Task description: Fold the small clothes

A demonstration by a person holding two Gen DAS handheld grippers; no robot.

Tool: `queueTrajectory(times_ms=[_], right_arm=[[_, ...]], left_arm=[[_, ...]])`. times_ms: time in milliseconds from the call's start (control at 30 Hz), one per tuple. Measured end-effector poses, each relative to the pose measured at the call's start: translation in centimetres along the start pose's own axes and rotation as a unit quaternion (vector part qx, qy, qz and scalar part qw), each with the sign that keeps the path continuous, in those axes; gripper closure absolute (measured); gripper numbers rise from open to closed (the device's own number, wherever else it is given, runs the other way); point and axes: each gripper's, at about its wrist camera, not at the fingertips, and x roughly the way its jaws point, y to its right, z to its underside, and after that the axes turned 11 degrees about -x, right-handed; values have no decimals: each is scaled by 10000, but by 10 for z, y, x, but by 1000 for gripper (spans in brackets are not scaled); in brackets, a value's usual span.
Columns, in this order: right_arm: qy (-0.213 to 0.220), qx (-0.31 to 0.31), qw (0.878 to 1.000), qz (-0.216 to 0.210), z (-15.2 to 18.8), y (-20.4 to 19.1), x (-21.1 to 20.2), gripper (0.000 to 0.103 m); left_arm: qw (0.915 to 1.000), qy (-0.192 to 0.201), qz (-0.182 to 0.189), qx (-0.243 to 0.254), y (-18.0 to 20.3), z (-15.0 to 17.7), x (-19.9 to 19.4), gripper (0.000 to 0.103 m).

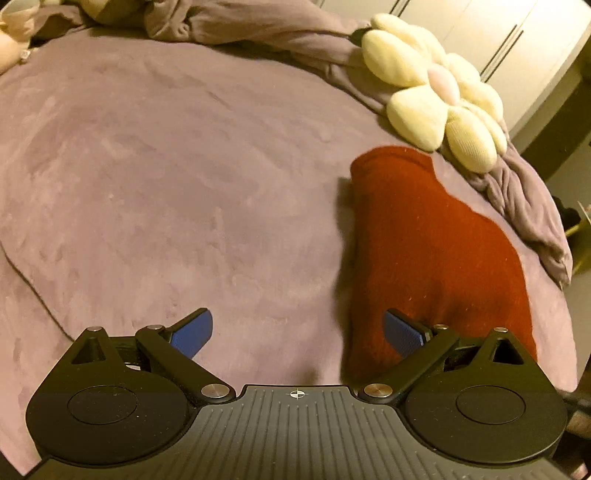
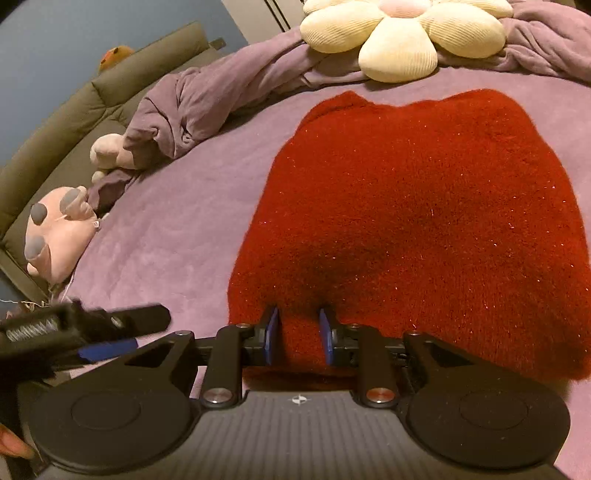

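Observation:
A fuzzy red knit garment (image 2: 424,206) lies folded on the purple bed cover (image 2: 166,229). My right gripper (image 2: 299,332) is at its near edge, its blue pads (image 2: 272,334) drawn narrow with a ridge of the red knit pinched between them. In the left wrist view the same garment (image 1: 436,251) lies to the right. My left gripper (image 1: 298,332) stands wide open just above the cover, its right pad (image 1: 402,332) over the garment's left edge and its left pad over bare cover. The left gripper (image 2: 122,332) also shows blurred at the lower left of the right wrist view.
A cream flower-shaped cushion (image 2: 399,33) and a crumpled purple blanket (image 2: 207,96) lie beyond the garment. Plush toys (image 2: 59,229) sit by the grey padded headboard (image 2: 74,122) at the left. White wardrobe doors (image 1: 498,33) stand past the bed's edge.

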Motion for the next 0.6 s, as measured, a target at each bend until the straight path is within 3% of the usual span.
queueTrajectory(times_ms=[100,267,333,400,500,600], right_arm=[[-30,-444,9987,236,3,-14,3,81],[32,-444,9987,247,-1,-18,-34,81],[377,-194,9982,417,-3,-7,-62,77],[622,25,9941,890,-6,11,-78,74],[502,209,9880,1447,-8,41,-78,75],[335,177,9890,1432,2,56,-65,75]], left_arm=[[10000,-73,40,-27,3,3,0,2],[9996,-144,79,212,15,4,-2,2],[9989,-118,-10,458,27,2,1,2],[9978,-76,123,654,43,0,3,2],[9949,6,344,943,71,-1,10,2],[9913,-44,104,1313,94,5,33,2]])
